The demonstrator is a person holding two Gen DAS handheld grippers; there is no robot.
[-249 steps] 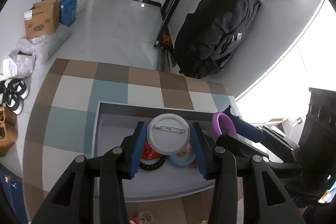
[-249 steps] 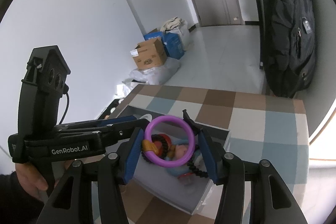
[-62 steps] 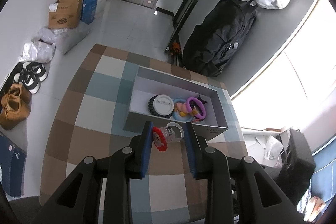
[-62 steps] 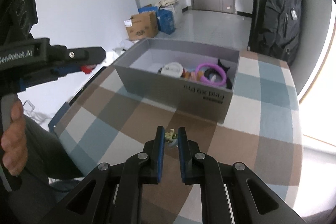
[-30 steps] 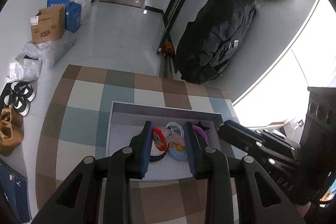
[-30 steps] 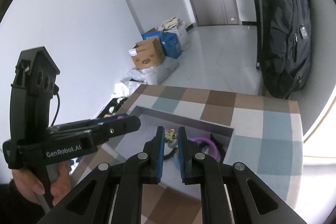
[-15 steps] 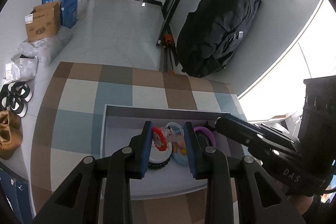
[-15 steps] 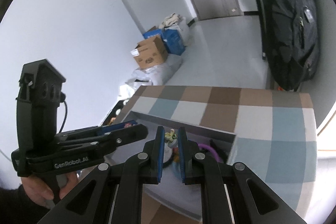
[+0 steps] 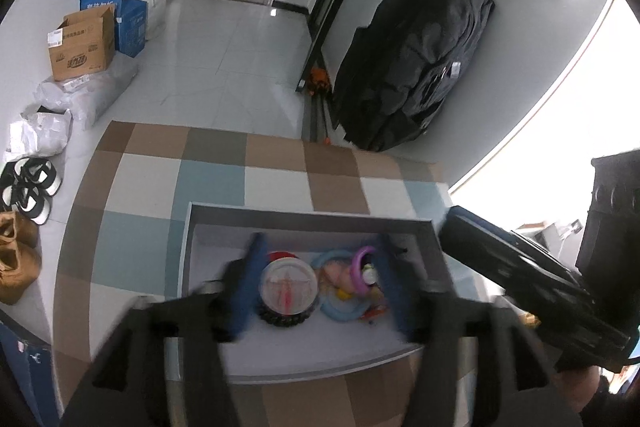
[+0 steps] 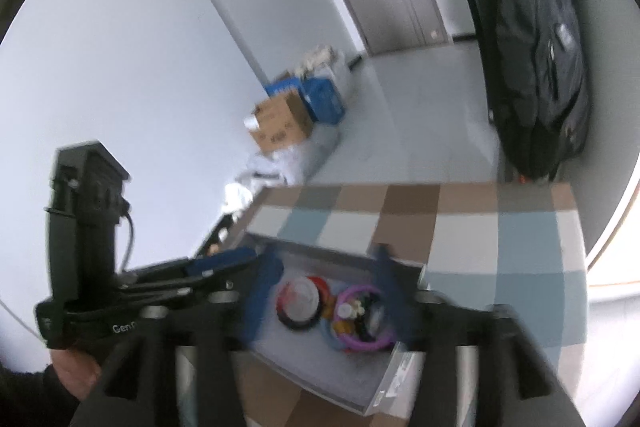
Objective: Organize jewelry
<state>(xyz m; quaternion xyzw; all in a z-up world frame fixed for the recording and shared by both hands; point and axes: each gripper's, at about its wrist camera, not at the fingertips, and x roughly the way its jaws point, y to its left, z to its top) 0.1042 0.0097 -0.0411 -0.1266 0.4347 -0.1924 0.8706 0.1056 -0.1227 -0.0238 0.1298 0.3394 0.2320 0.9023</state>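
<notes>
While hovering over the box (image 9: 308, 217), left gripper (image 9: 320, 275) just sprung apart, nothing pinched — badge (image 9: 289, 283), blue ring (image 9: 340, 309), purple ring (image 9: 360, 267) lying inside. Right view: right gripper (image 10: 326, 301) likewise just released, empty; same pile inside. Looks mostly sorted — no loose jewelry seen outside.

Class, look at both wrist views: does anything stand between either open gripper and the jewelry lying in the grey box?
Nothing visible does. The left gripper and right gripper hang open above the topless grey box, and the jewelry lies uncovered on its floor. Motion blur hides fine detail.
</notes>
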